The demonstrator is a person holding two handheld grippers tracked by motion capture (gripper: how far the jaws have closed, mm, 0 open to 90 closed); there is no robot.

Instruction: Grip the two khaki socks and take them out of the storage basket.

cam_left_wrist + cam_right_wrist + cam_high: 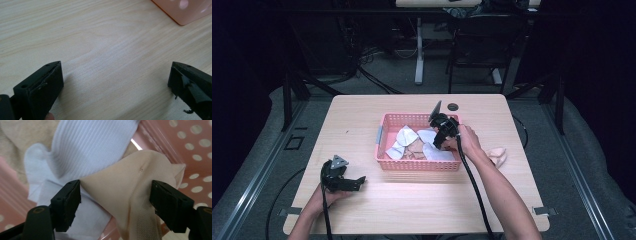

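Our right tongs straddle, not yet pinching, a soft, light beige knit sock's raised fold; left tongs released.

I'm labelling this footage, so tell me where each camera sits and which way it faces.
High view: above the person's side, facing forward and down on the pale wooden table; forearms and both tools show.
Left gripper view: on the left tool, looking over bare tabletop between open jaws.
Right gripper view: on the right tool, looking down at a beige fabric sock between its jaws.
All three views share the pink perforated plastic basket.
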